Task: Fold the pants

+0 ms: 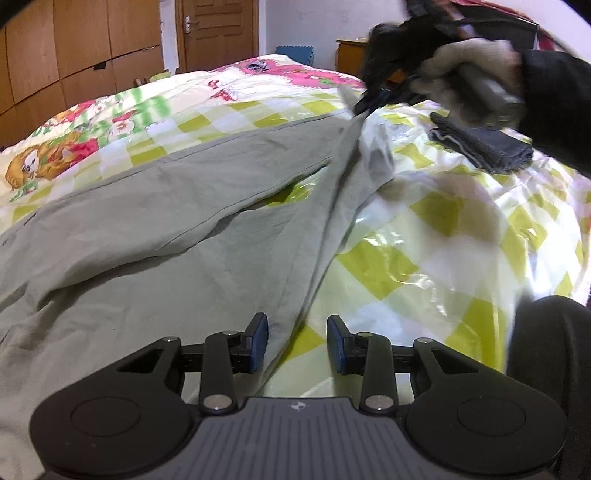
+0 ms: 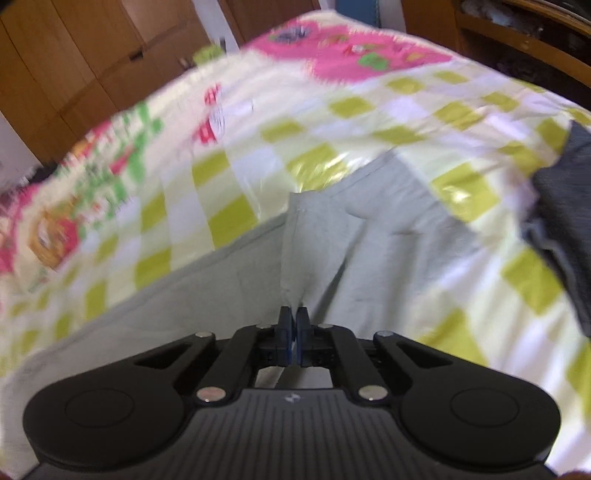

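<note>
Grey-green pants (image 1: pixel 155 221) lie spread on a bed with a yellow-checked cartoon sheet (image 1: pixel 443 229). My left gripper (image 1: pixel 297 341) is open, low over the near edge of the pants, its left finger over the cloth. My right gripper (image 2: pixel 294 332) is shut on a fold of the pants (image 2: pixel 369 236) and holds it lifted off the bed. In the left wrist view the right gripper (image 1: pixel 364 105) shows at the far right, held by a gloved hand, pulling a pant leg up taut.
A folded dark grey garment (image 1: pixel 484 147) lies on the bed at the right and also shows in the right wrist view (image 2: pixel 565 214). Wooden wardrobes (image 1: pixel 74 55) and a door (image 1: pixel 218 33) stand beyond the bed. A wooden nightstand (image 1: pixel 351 55) is at the far end.
</note>
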A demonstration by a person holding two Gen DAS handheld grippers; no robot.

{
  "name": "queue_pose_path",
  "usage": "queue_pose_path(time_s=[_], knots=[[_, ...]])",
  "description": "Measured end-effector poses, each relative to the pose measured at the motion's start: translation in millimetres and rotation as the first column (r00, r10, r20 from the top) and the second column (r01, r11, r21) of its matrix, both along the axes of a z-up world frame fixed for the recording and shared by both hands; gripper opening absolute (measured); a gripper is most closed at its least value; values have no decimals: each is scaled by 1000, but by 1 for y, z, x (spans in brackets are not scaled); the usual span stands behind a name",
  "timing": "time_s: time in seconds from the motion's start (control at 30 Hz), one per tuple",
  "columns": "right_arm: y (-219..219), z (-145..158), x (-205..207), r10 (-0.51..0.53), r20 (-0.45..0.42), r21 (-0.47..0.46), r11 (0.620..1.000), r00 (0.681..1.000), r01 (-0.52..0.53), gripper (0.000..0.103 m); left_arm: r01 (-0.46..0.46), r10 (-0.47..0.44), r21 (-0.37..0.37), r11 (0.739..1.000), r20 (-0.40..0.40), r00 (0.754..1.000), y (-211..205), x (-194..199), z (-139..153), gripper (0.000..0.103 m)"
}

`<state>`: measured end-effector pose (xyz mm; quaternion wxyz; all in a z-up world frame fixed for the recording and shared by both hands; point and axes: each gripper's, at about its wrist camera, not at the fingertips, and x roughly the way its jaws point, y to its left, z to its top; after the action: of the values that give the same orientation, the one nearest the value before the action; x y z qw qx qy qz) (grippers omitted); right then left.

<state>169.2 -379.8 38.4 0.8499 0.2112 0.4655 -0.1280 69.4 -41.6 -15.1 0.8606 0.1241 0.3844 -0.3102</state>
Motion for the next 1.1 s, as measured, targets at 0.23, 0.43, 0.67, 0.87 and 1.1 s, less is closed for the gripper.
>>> queue_pose_path(time_s=[0.23, 0.43, 0.67, 0.87, 1.1], knots=[[-53, 42, -132, -136, 93, 41, 990, 986, 132, 2, 101, -102, 13, 995, 15, 995, -23, -29, 10, 48], [-100, 9, -211, -312, 22, 123, 944, 950, 308, 4, 206, -206, 58, 977, 0, 978, -49, -58, 9, 48], [-105, -13, -200, -370, 112, 311, 894, 922, 321, 19, 200, -203, 107, 974, 13, 979, -57, -69, 16, 48], [-113, -37, -163, -404, 119, 331, 877, 907, 348, 41, 160, -166, 114, 980, 41, 985, -63, -57, 19, 48], [-122, -54, -150, -427, 119, 422, 839, 896, 344, 5, 98, -105, 129, 987, 54, 993, -65, -34, 19, 49]])
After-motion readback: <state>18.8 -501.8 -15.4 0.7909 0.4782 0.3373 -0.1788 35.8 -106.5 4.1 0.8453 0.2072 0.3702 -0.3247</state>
